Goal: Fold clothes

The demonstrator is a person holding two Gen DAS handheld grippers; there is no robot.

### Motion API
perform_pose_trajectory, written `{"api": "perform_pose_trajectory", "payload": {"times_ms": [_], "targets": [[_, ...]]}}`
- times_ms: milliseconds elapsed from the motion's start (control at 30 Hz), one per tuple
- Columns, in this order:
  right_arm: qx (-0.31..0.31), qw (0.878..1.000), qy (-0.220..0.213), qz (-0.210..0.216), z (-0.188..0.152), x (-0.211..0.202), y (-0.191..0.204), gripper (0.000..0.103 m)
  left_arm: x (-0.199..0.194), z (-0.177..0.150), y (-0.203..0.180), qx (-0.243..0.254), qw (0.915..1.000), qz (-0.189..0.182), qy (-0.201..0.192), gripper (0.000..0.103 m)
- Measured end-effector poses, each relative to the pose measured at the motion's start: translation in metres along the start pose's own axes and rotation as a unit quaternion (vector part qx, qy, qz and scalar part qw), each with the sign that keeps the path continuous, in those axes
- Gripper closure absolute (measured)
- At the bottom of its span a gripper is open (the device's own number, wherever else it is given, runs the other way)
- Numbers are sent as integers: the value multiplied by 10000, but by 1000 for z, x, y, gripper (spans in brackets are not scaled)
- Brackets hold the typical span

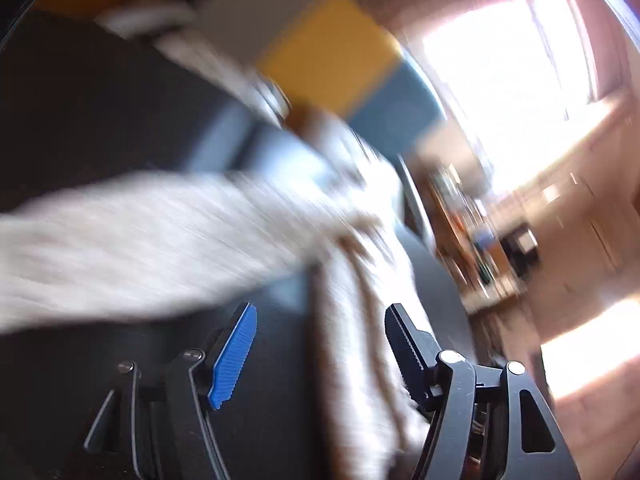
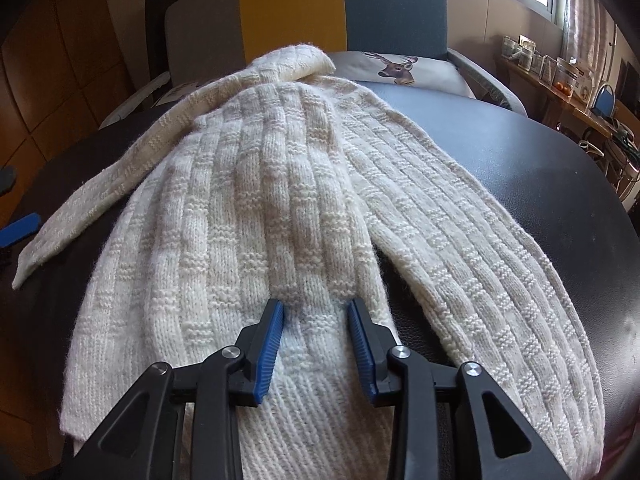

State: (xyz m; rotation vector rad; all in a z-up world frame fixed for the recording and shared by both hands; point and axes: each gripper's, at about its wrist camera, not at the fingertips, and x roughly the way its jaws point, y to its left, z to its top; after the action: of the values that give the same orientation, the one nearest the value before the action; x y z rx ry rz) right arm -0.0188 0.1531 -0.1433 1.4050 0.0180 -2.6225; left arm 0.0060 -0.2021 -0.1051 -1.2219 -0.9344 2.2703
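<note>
Here, nearest the right gripper point(image 2: 315, 308), the cream ribbed knit sweater's point(image 2: 256, 200) hem lies between its parted blue-padded jaws, nothing pinched. Beyond, the sweater spreads over the dark leather-like tabletop point(image 2: 540, 168), bare toward the right edge. The left gripper point(image 1: 320, 320), blurred, gapes wide above a sleeve.

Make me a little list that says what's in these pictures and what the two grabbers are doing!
clothing: cream knitted sweater, spread out, sleeves out to each side
surface: dark table under the sweater
behind: cushion with a deer picture on a yellow and blue seat
right gripper: fingers apart, low over the sweater's middle, nothing pinched
left gripper: fingers wide apart, nothing held; its picture is blurred
folding: not folded yet
</note>
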Motion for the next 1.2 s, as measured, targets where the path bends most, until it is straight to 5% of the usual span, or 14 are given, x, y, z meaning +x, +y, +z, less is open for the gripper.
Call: {"api": "perform_pose_trajectory", "payload": {"times_ms": [200, 333, 600, 700, 767, 833, 867, 1067, 1200], "targets": [[230, 9990, -53, 378, -1, -2, -13, 68, 76, -17, -48, -98, 9952, -183, 960, 32], [328, 9974, -120, 629, -4, -2, -20, 68, 77, -30, -48, -236, 9957, 258, 857, 25], [212, 9981, -184, 554, -5, -3, -16, 67, 112, -27, -60, -667, 9933, -217, 923, 20], [189, 9980, -177, 571, -5, -3, -17, 67, 125, -24, -70, -525, 9935, -115, 1000, 22], [174, 9980, -172, 583, -5, -3, -17, 67, 129, -24, -66, -615, 9924, -75, 1065, 38], [159, 9980, -167, 595, -5, -4, -17, 67, 134, -24, -62, -706, 9911, -35, 1130, 86], [151, 9979, -164, 601, -4, -4, -18, 67, 136, -25, -60, -751, 9904, -15, 1163, 92], [549, 9922, -107, 1118, 7, -16, -41, 67, 139, -23, -54, -840, 9889, 12, 1223, 91], [890, 9931, -261, 713, 24, -20, -73, 59, 126, -12, -67, -506, 9926, -353, 1047, 91]]}}
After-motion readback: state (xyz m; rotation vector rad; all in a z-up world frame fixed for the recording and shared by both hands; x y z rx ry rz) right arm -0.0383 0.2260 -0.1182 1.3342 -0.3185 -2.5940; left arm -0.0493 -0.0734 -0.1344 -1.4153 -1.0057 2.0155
